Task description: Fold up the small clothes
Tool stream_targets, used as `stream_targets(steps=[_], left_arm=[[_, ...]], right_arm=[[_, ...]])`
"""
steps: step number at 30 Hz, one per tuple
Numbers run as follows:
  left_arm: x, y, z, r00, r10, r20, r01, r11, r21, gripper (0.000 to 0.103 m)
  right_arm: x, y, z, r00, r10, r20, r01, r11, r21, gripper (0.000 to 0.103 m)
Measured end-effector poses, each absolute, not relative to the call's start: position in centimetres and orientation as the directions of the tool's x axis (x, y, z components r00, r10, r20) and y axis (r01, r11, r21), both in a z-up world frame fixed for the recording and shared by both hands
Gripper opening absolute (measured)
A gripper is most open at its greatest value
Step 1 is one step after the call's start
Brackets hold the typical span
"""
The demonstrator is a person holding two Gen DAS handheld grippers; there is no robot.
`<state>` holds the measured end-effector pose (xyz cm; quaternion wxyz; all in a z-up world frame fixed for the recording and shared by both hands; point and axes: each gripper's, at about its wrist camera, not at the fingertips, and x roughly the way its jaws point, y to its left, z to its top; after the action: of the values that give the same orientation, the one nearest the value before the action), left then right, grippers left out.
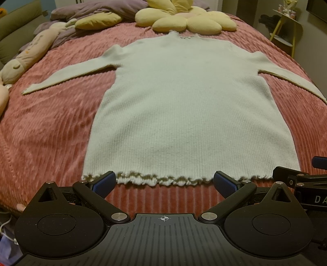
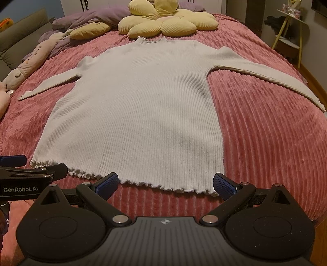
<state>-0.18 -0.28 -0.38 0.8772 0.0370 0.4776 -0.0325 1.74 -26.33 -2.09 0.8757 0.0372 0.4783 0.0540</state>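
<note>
- A pink ribbed bedspread [image 1: 51,126] covers the bed.
- A yellow flower-shaped cushion [image 2: 163,22] lies at the far end.
- A rumpled purple blanket [image 2: 90,17] sits to its left.
- A long plush toy [image 1: 28,55] lies along the left edge.
- A yellow-legged side table [image 2: 290,30] stands at the far right.

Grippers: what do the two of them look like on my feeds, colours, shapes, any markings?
Both match. The left gripper and right gripper have matte black linkage arms with silver pivot pins, round black discs either side, and a ribbed dark grey base bearing a small crosshair mark. The fingers carry textured blue pads. White "GenRobot.AI" lettering shows on the left gripper's side in the right wrist view. No cables or sleeves visible.
</note>
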Motion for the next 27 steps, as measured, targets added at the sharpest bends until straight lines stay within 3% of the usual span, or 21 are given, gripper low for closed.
stream_targets(steps=[27], left_arm=[[-0.14,-0.52,-0.49,0.539,-0.020,-0.842,0.094,0.995,0.036,0.103]], right_arm=[[1.94,-26.43,-1.87,0.529,0.129,-0.839,-0.055,0.992,0.117,0.099]])
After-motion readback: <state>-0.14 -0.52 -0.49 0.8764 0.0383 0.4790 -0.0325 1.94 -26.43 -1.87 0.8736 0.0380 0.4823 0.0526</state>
